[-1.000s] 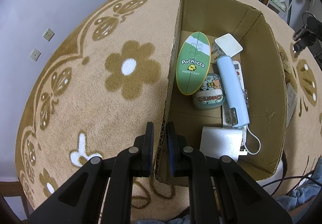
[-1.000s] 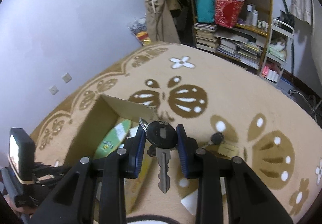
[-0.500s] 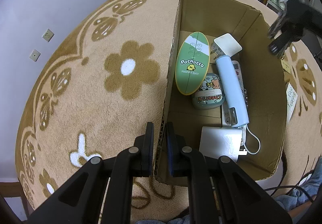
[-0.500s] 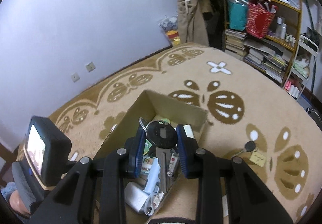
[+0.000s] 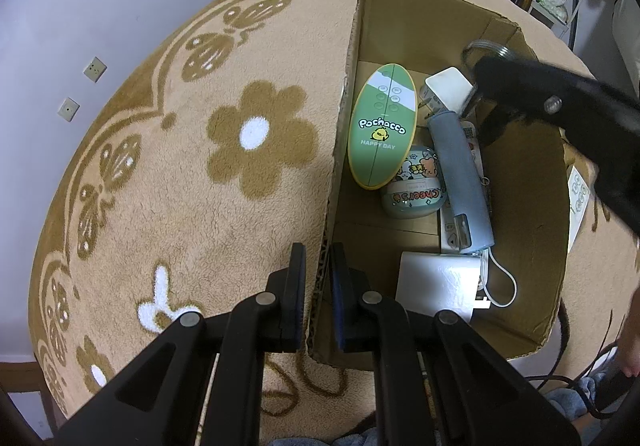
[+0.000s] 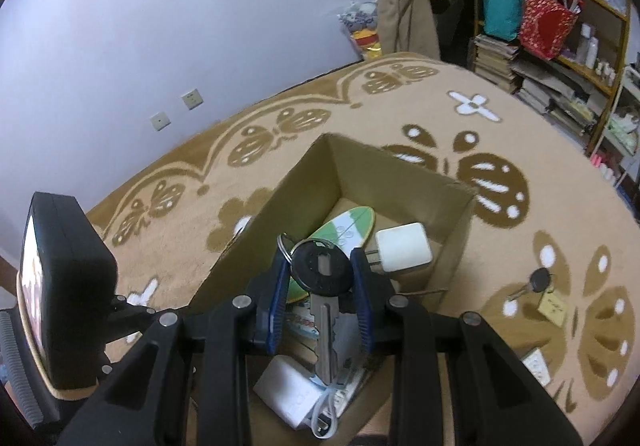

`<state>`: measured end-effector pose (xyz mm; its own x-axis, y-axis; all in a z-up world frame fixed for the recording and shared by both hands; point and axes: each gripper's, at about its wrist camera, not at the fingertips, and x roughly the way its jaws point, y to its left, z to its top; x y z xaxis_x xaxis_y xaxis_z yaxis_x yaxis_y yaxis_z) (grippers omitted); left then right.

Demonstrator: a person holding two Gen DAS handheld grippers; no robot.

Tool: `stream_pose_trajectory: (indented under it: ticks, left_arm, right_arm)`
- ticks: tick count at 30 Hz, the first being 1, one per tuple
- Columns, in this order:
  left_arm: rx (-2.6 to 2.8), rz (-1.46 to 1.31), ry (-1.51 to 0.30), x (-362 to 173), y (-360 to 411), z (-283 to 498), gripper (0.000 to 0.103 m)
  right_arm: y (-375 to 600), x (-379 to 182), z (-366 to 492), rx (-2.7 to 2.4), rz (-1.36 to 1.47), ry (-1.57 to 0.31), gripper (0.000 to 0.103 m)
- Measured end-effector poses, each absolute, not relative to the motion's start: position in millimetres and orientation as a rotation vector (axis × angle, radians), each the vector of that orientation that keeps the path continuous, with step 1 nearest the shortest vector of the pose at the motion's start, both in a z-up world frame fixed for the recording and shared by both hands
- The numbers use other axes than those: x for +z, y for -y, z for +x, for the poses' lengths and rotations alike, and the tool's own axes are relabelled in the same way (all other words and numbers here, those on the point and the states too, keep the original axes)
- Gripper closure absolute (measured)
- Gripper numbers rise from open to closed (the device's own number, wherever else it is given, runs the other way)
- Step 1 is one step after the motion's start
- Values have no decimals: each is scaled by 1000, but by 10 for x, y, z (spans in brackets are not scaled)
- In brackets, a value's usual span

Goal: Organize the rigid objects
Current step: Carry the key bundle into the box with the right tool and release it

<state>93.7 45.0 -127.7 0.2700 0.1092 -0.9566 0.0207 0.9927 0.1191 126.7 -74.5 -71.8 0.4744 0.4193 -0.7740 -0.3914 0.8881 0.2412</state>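
An open cardboard box stands on the rug. Inside lie a green oval case, a white charger, a blue-grey pouch, a round tin and a white block. My left gripper is shut on the box's near left wall. My right gripper is shut on the black head of a key, blade hanging down, ring at the top left. It hovers over the box; in the left wrist view that right gripper reaches in from the right.
A second black-headed key with a tag lies on the patterned rug right of the box. A white card lies beside the box's right wall. Shelves with books and bags stand at the back. A cable runs nearby.
My right gripper carried the key leftward from above the rug to over the box and came into the left wrist view. The left gripper kept its hold on the box wall.
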Motion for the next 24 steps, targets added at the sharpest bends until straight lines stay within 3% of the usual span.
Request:
stream_pose_trajectory:
  ticks: [8, 19, 21, 24]
  left_arm:
    - [59, 117, -1297, -1288, -461, 942, 92]
    - [57, 146, -1293, -1283, -420, 938, 94]
    - [56, 141, -1295, -1280, -423, 945, 94]
    - [55, 140, -1293, -1283, -421, 945, 94]
  right_arm:
    - [848, -1010, 1391, 440, 68, -1044, 72]
    - [1020, -798, 1293, 437, 126, -989, 71]
    - [1080, -694, 1254, 415, 121, -947, 68]
    - [1213, -555, 1200, 347, 109, -892, 44]
